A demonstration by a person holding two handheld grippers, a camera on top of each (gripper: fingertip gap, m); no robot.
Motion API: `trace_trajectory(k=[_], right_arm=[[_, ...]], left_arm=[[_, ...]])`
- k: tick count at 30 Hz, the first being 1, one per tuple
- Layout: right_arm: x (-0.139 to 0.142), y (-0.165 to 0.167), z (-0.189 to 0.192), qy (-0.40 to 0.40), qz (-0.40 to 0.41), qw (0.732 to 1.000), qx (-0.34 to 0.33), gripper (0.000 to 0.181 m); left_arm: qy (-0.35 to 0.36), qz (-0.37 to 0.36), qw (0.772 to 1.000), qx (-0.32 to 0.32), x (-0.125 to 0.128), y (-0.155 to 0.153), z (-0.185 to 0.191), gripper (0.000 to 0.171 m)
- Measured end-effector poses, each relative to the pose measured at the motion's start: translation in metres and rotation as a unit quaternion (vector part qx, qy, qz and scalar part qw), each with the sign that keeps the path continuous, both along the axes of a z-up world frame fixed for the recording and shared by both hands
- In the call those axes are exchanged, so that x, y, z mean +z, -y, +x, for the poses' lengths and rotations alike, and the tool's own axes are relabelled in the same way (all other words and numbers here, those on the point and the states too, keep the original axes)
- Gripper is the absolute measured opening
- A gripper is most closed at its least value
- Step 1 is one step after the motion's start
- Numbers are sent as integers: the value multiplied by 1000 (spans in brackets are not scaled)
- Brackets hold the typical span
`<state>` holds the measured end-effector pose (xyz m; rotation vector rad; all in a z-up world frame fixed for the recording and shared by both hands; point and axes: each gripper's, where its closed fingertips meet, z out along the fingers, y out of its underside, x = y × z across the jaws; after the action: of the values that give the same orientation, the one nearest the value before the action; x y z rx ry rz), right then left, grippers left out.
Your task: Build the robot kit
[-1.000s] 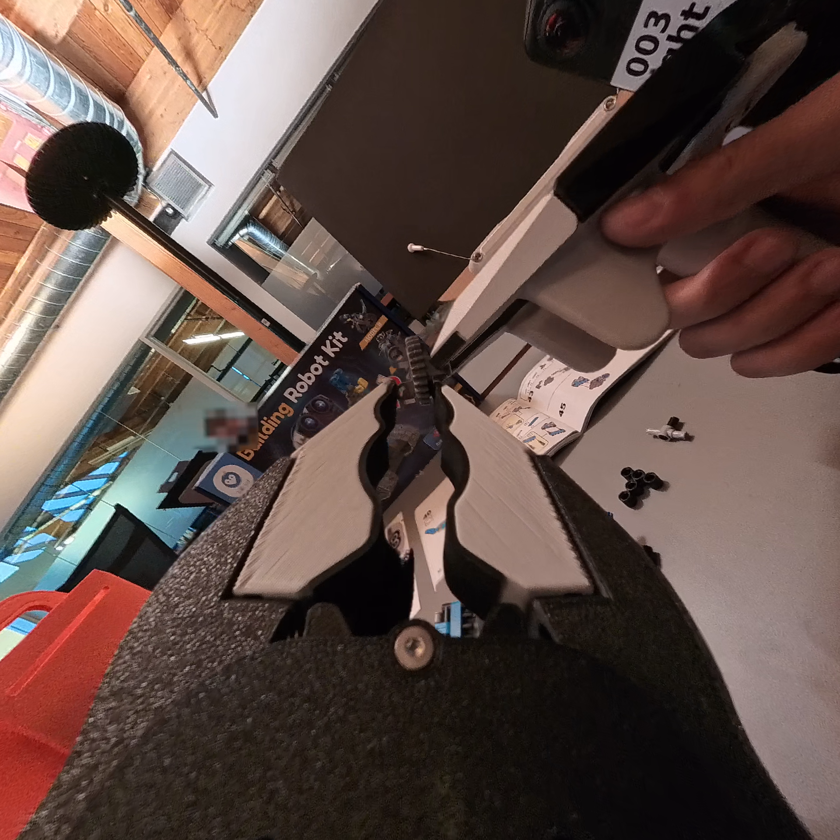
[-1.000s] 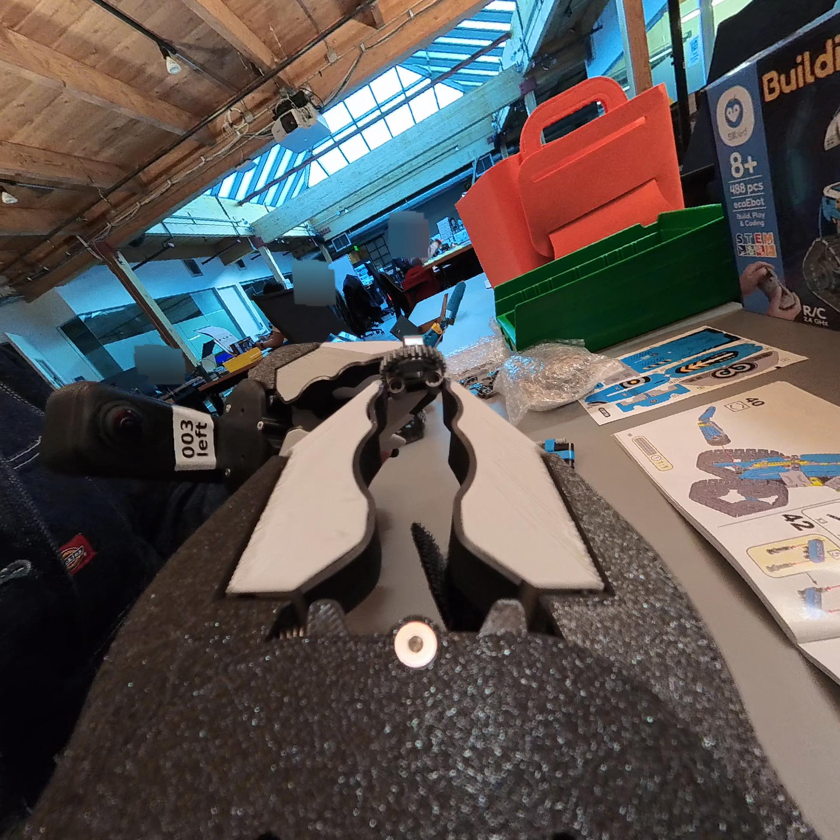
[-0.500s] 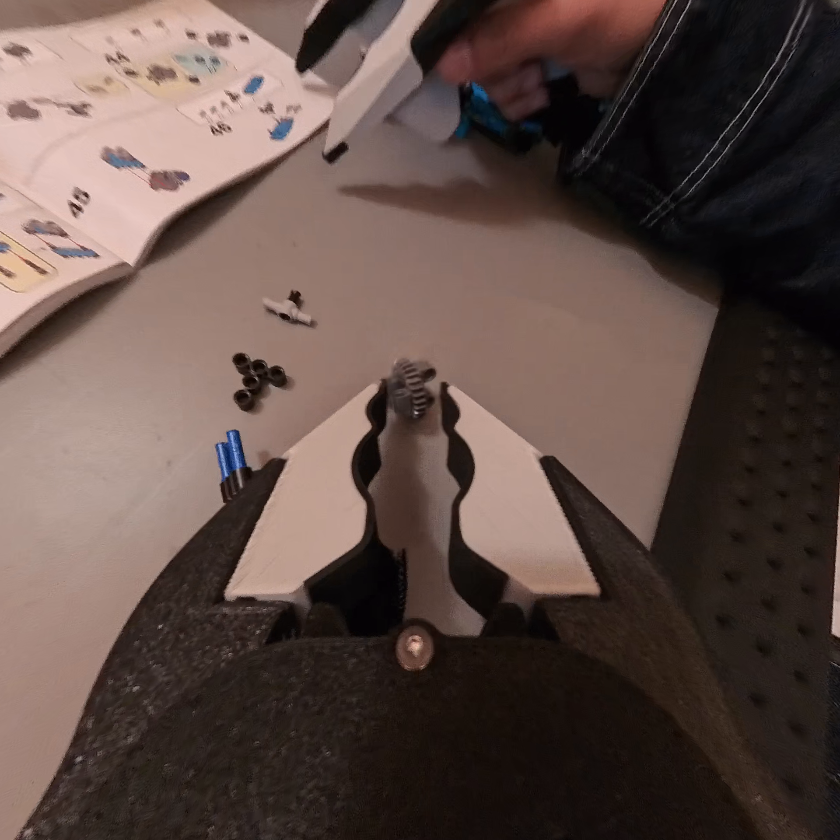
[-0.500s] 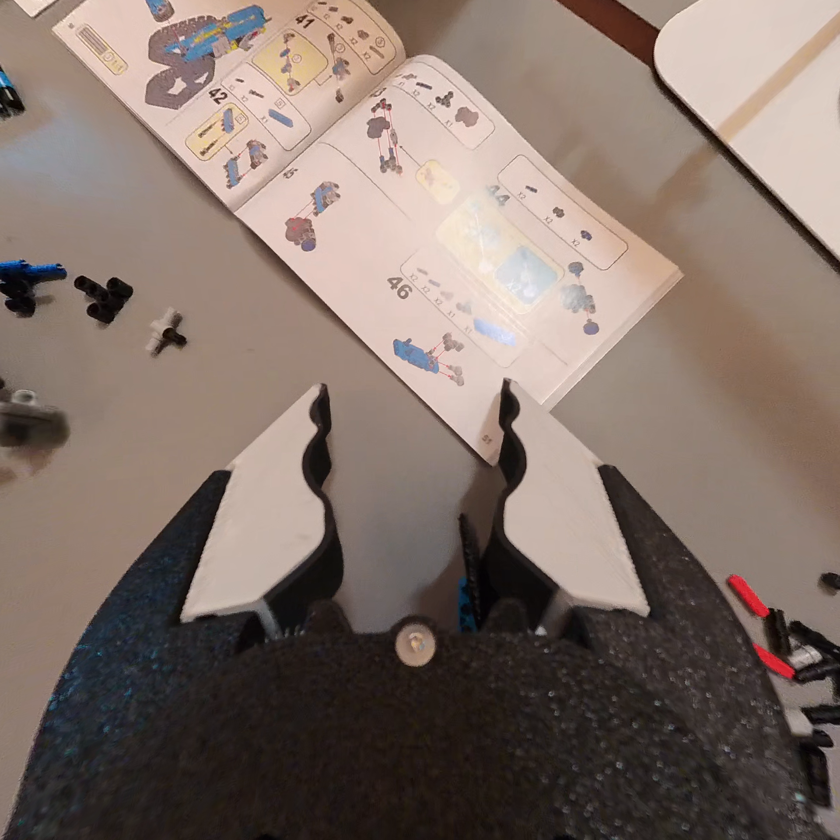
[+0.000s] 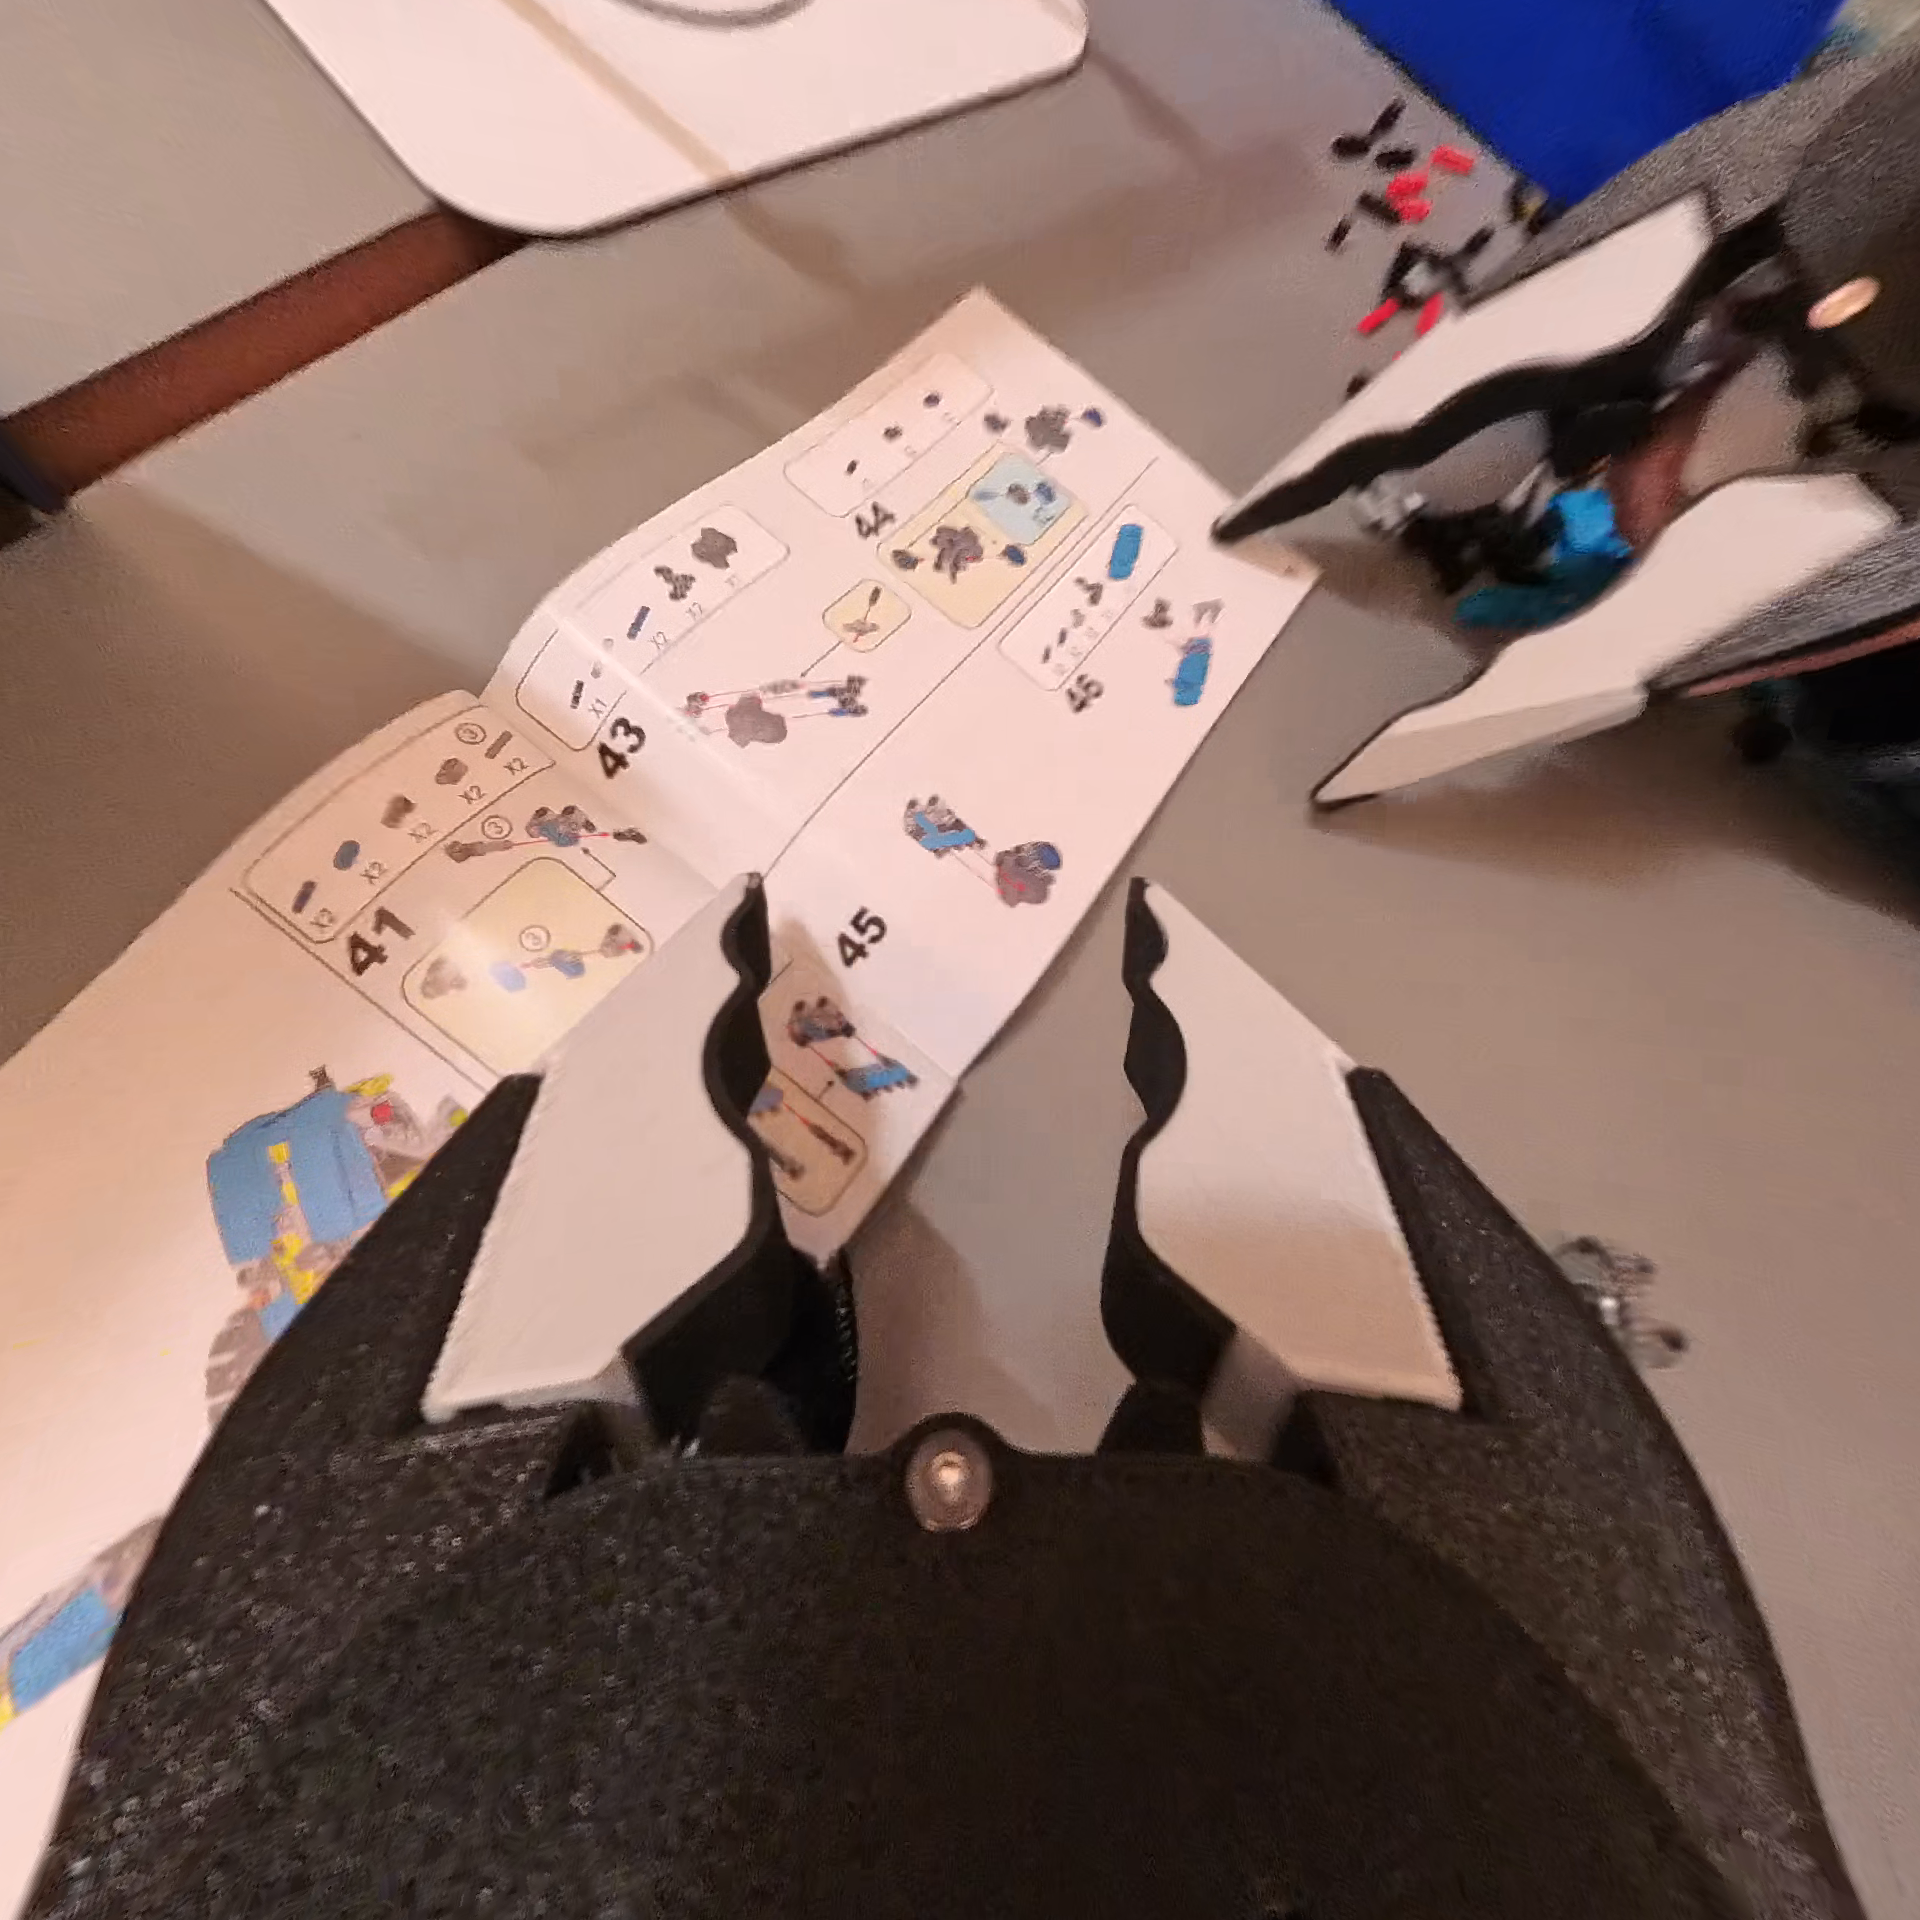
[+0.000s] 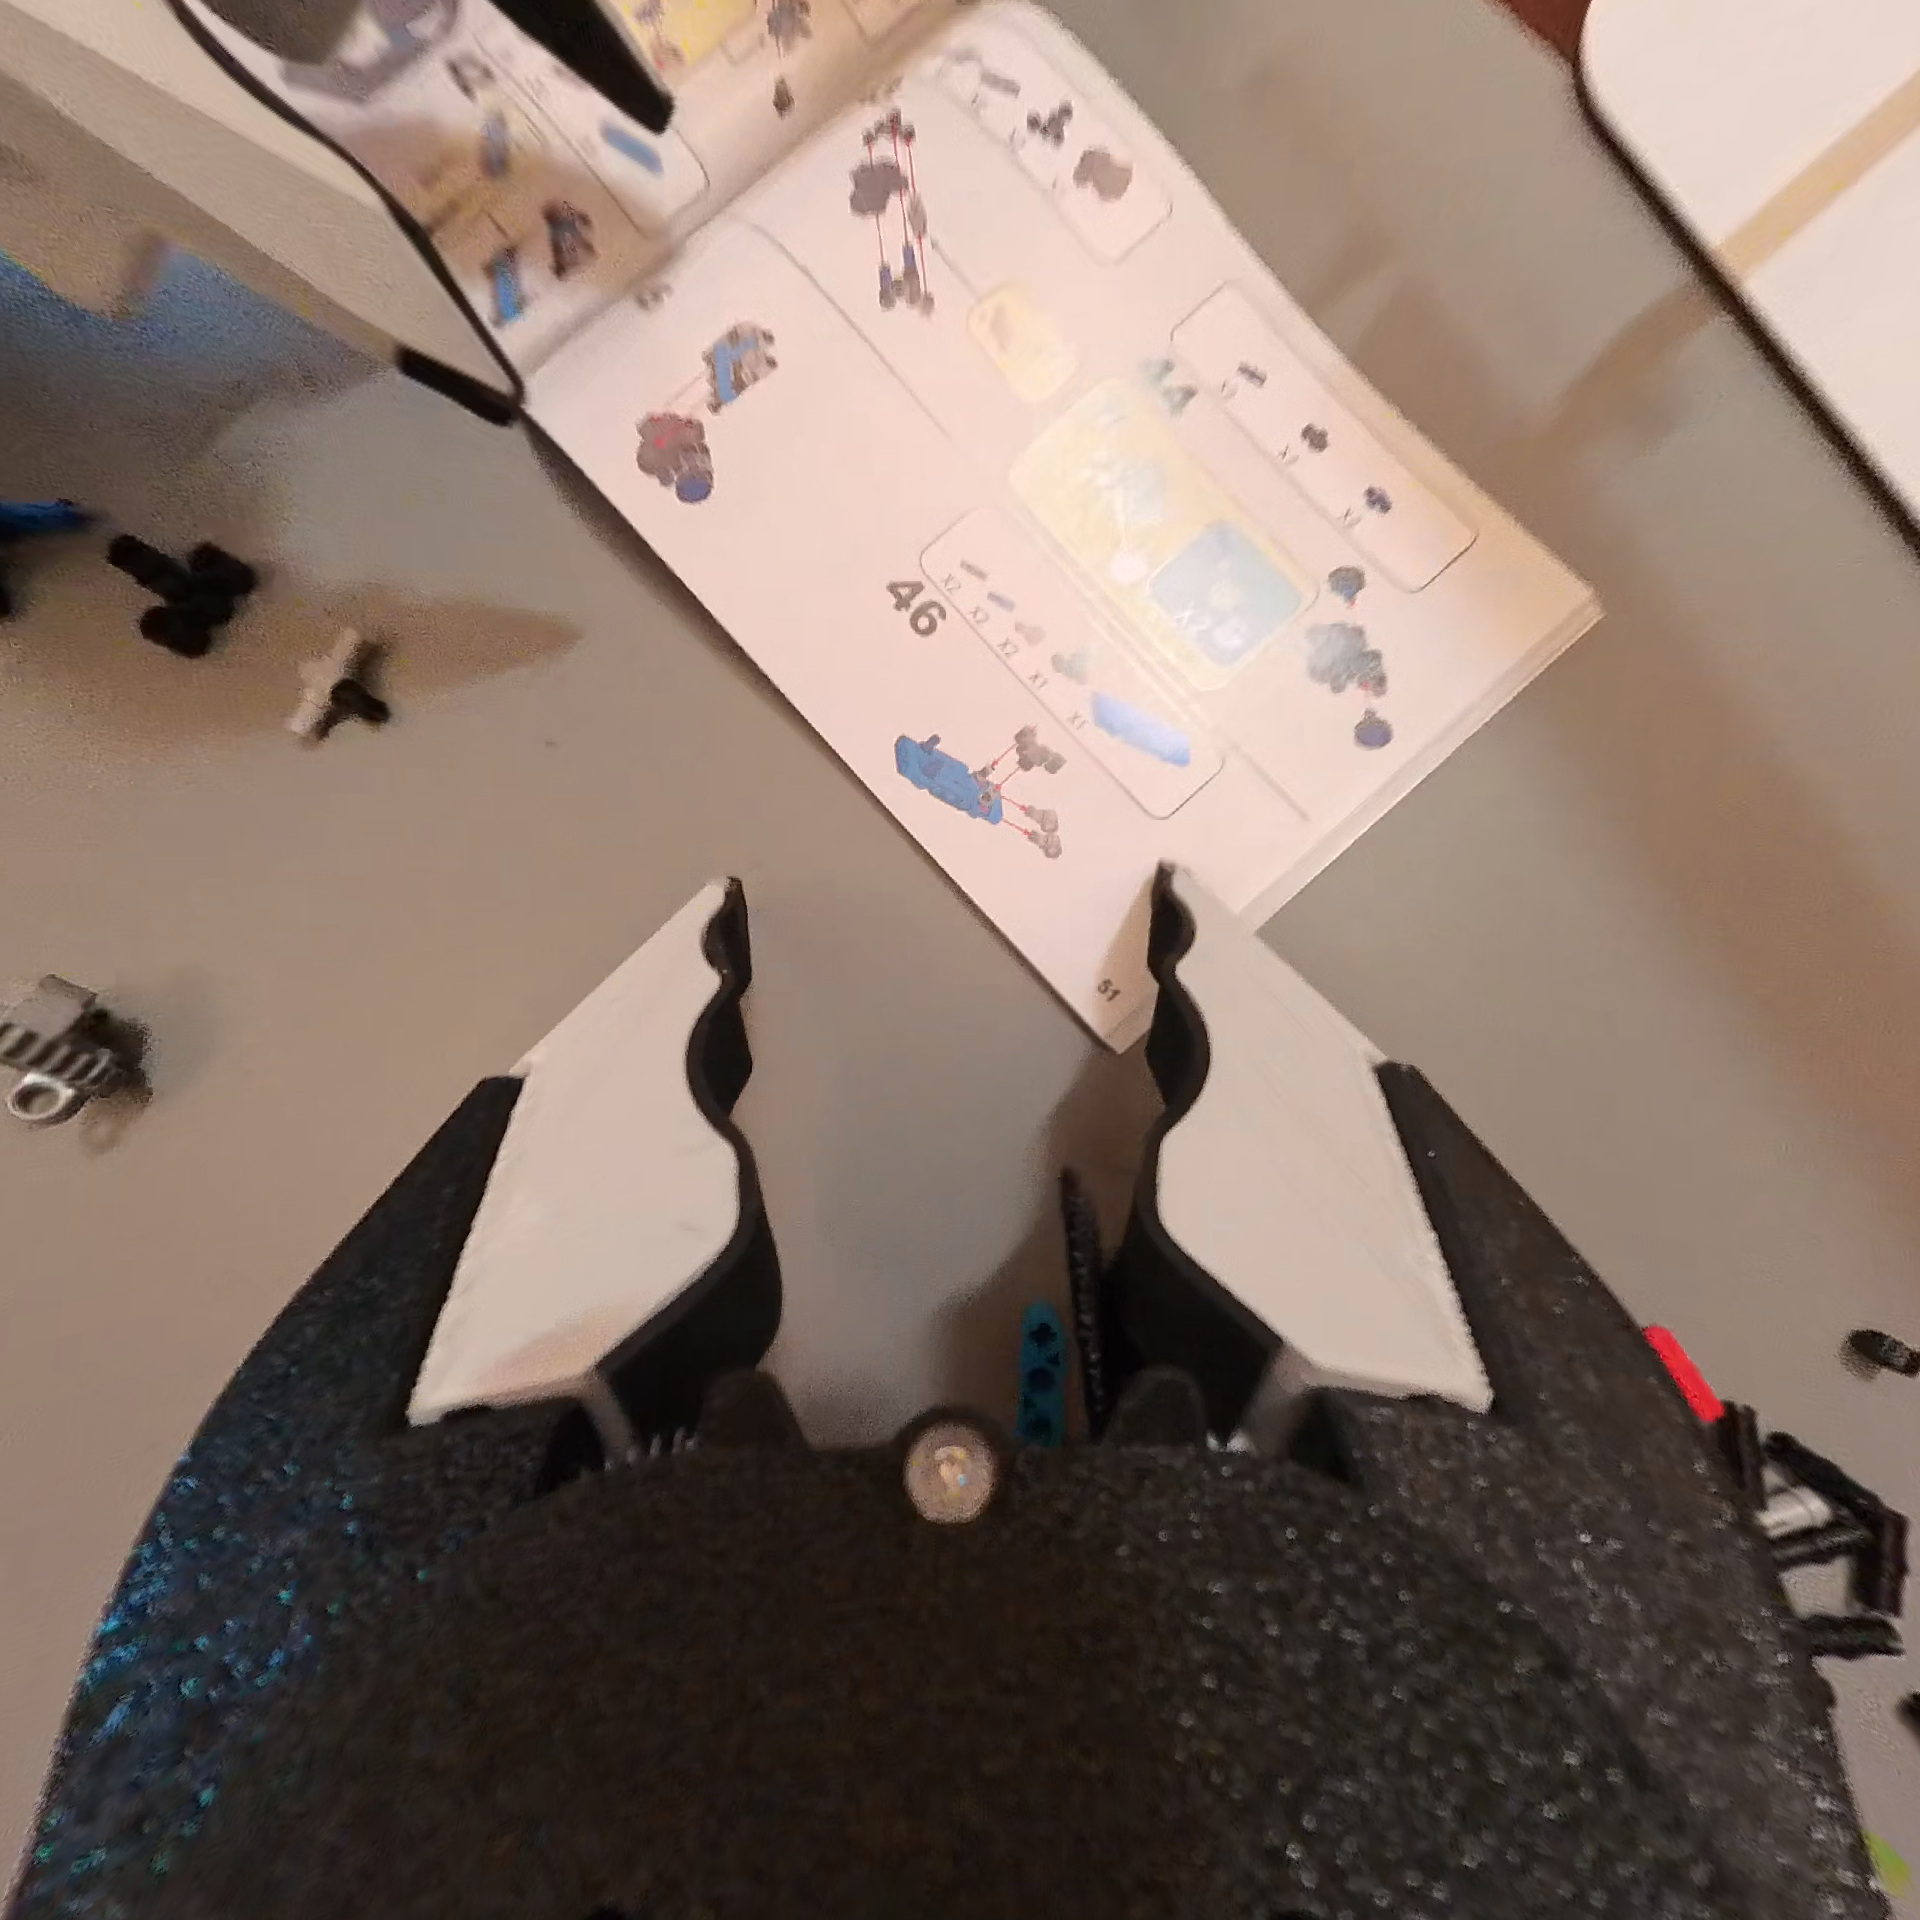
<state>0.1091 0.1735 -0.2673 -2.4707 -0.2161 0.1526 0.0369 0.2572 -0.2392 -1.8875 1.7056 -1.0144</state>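
**Left wrist view first: both grippers empty above a table of small loose parts**

Left wrist view: the left gripper hangs with jaws spread and nothing between them, over the near corner of the open instruction booklet on the grey table. A small grey gear piece lies just beside its right finger; a careless sweep could knock it away. Farther off, the right gripper also stands open, a blue assembly behind it.

Right wrist view: the right gripper is likewise spread and empty, its right fingertip over the booklet's corner. Black pins, a grey connector and the gear piece lie well apart on the left. Red and black bits crowd its right flank; I reckon a low pass could scatter them or drag the page.
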Motion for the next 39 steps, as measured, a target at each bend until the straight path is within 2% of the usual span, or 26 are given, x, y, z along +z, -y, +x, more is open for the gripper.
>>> trace_trajectory(k=[2,4,7,13,17,23,28,33,36,39], right_arm=[[0,-2,-2,0,2,1000,-1,80],[1,-3,-5,-9,-1,1000,2,86],[2,-6,-9,-20,3,1000,6,89],[3,-15,-27,-35,9,999,24,78],[5,-27,-51,-57,18,997,42,78],[10,-43,-71,-64,42,995,66,78],[31,-49,-61,-39,101,992,58,76],[42,-38,-46,-45,114,992,20,73],[42,-39,-57,-105,103,989,-24,73],[47,-57,-77,-166,119,977,-66,71]], left_arm=[[-16,4,1000,-11,-16,6,2,74],[-19,34,999,-18,-19,7,0,71],[-14,39,999,-10,-20,6,1,70],[-12,60,998,-14,-21,6,2,70],[-9,57,998,-8,-19,4,3,68],[49,86,994,48,11,-10,5,72],[91,131,980,117,37,-40,-7,54],[124,48,974,186,49,-59,-30,45],[126,-41,969,210,42,-64,-40,41],[128,-124,952,249,35,-73,-59,40]])
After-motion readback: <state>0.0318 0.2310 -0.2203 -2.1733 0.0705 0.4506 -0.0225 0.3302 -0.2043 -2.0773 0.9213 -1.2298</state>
